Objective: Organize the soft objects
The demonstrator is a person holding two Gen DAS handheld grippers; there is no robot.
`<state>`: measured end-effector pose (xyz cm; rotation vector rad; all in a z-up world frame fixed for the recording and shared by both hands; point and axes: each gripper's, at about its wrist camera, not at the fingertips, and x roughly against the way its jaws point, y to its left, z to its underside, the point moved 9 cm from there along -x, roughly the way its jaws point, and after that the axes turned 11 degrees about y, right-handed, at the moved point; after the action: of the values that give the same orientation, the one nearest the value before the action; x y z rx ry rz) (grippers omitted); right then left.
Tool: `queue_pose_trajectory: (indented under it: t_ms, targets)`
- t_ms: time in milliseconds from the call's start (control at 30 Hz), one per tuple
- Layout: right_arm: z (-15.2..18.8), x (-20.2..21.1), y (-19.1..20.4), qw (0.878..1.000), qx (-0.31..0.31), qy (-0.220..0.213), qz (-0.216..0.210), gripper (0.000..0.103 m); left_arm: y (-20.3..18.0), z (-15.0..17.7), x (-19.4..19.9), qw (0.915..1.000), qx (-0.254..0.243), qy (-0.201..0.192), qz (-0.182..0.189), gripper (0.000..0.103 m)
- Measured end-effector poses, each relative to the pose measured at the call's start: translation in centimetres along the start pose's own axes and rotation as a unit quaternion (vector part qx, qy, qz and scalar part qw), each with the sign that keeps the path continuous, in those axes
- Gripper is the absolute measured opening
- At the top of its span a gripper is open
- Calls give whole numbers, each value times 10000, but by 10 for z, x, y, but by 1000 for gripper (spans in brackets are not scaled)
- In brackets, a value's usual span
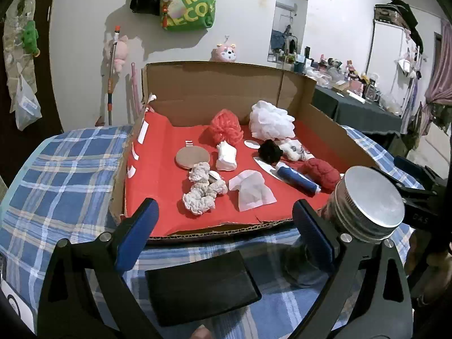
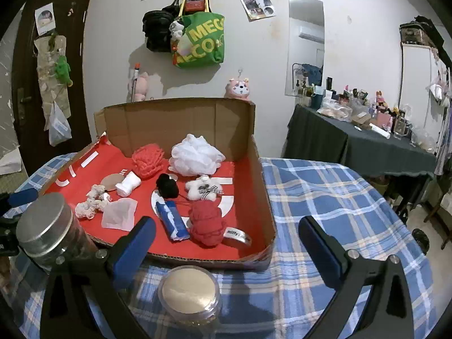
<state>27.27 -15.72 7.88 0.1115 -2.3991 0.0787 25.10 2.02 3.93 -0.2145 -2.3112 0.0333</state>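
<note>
A cardboard box [image 1: 214, 90] lined in red holds several soft things: a white mesh puff [image 1: 271, 120], a coral puff [image 1: 226, 125], a black pompom [image 1: 269, 151], a red yarn ball [image 1: 322, 171], a white scrunchie [image 1: 203, 192], a folded white cloth [image 1: 251, 190] and a blue-white roll [image 1: 296, 179]. My left gripper [image 1: 226, 226] is open and empty before the box's front edge. My right gripper [image 2: 228, 241] is open and empty at the box's near right corner [image 2: 268, 243]. The red yarn ball [image 2: 206, 223] lies just beyond it.
A jar with a metal lid [image 1: 367, 200] stands by my left gripper's right finger. A black wallet-like pad [image 1: 200, 288] lies on the blue plaid cloth [image 1: 56, 175]. A clear round container [image 2: 189, 291] sits under my right gripper. A cluttered dark table [image 2: 367, 147] stands at the right.
</note>
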Motion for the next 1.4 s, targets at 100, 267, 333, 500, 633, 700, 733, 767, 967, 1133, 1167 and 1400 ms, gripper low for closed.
queue_pose_trajectory:
  t_ms: [100, 267, 333, 500, 633, 700, 733, 767, 967, 1133, 1167, 1400]
  targets:
    - [3, -6, 2, 10000, 35, 6, 30, 103, 2, 3, -7, 9999, -25, 17, -100, 97]
    - [6, -15, 6, 9999, 91, 23, 36, 103, 2, 7, -17, 9999, -30, 62, -107, 97]
    - [7, -19, 8, 9999, 143, 30, 68, 103, 3, 8, -21, 9999, -21, 93, -119, 97]
    - [7, -26, 12, 9998, 189, 46, 81, 103, 8, 7, -25, 9998, 5, -17, -187, 97]
    - [4, -29, 14, 9997, 207, -33, 92, 103, 9, 5, -24, 9997, 44, -159, -152, 97]
    - [3, -29, 13, 9998, 162, -87, 60, 103, 9, 4, -23, 9997, 45, -195, -147, 97]
    - [3, -29, 12, 9998, 147, -92, 56, 103, 8, 4, -23, 9997, 28, -219, -138, 97]
    - [3, -29, 12, 9999, 132, -94, 41, 103, 7, 5, -22, 9996, 14, -243, -149, 97]
    - [2, -26, 12, 9997, 134, -176, 57, 103, 8, 3, -18, 9990, 19, -375, -258, 97]
    - [2, -24, 13, 9997, 146, -206, 74, 103, 8, 2, -15, 9981, -5, -472, -404, 97]
    - [2, -24, 13, 9997, 142, -200, 76, 103, 8, 2, -15, 9978, -6, -495, -435, 97]
    - [2, -22, 12, 9995, 154, -250, 137, 103, 11, 1, -11, 9968, 58, -590, -539, 97]
